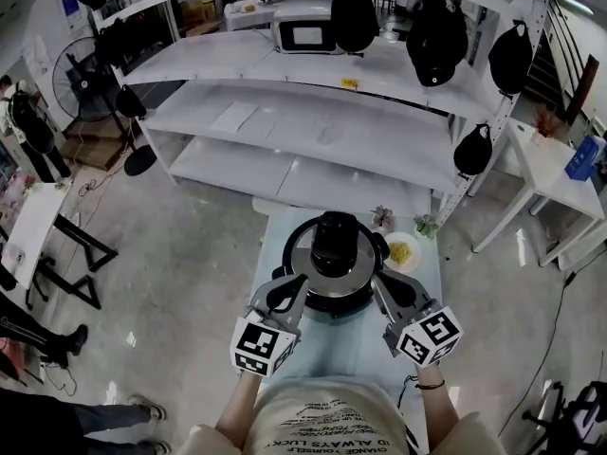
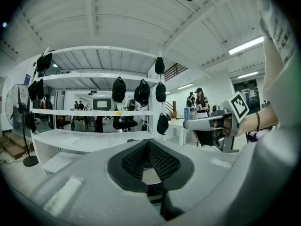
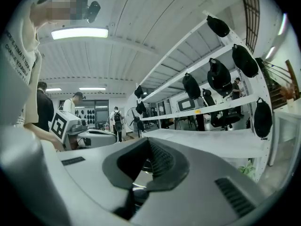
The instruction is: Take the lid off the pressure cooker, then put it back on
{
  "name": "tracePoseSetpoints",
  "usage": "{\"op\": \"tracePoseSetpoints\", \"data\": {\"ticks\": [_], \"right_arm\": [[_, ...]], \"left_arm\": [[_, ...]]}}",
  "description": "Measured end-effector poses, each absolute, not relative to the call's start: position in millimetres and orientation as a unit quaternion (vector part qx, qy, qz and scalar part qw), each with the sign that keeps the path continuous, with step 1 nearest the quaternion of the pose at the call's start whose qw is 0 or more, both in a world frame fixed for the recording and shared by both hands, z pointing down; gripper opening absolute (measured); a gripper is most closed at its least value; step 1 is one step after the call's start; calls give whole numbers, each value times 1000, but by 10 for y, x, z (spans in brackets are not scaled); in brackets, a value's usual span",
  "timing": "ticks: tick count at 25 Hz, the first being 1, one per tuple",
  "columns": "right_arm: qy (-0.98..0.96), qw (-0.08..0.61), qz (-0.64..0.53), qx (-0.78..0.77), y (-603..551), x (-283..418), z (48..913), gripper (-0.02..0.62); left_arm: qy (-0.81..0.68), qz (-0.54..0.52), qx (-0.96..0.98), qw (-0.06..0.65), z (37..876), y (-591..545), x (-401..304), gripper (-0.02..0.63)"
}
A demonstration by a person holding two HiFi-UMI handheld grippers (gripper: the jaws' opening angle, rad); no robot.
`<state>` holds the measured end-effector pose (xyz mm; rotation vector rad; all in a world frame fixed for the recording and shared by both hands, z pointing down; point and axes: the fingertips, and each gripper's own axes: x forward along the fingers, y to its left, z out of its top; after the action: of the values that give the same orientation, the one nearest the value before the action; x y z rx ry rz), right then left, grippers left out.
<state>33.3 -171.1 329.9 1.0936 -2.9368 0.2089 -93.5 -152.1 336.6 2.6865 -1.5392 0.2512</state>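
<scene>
- The left gripper (image 1: 298,282) is pressing its jaws together on nothing, just beside the pressure cooker's (image 1: 332,287) left side;
- the right gripper (image 1: 377,284) is likewise closed and empty, at the cooker's right side;
- the lid (image 1: 334,245) is sitting on the cooker, which is standing on the worktop (image 1: 338,347); a small bowl (image 1: 402,252) is lying just beside it.

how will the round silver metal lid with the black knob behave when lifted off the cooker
The round silver metal lid looks rigid and probably heavy for its size. Its shiny surface may be slippery; the black knob seems the surer hold. Wide, it might tilt if lifted by one edge.
</scene>
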Motion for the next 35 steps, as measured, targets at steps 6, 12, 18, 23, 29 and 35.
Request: {"op": "tracePoseSetpoints", "data": {"ticks": [6,12,18,23,29,35], "right_arm": [[-929,-25,55,366,-1623,432,3182,5],[-922,-40,44,382,-1559,545,3084,5],[-920,-38,38,388,-1534,583,3065,5],[-921,-29,36,387,-1524,568,3117,5],[-921,-13,32,388,-1502,539,3207,5],[-919,-16,32,392,-1510,555,3230,5]], "left_arm": [[-501,71,863,0,3241,-1447,-955,26],[-509,61,859,-9,3148,-1408,-998,26],[-510,59,858,-14,3107,-1398,-997,26],[-508,68,859,-15,3136,-1381,-984,26],[-511,76,856,-7,3225,-1381,-1006,26],[-514,80,854,-7,3246,-1404,-1006,26]]}}
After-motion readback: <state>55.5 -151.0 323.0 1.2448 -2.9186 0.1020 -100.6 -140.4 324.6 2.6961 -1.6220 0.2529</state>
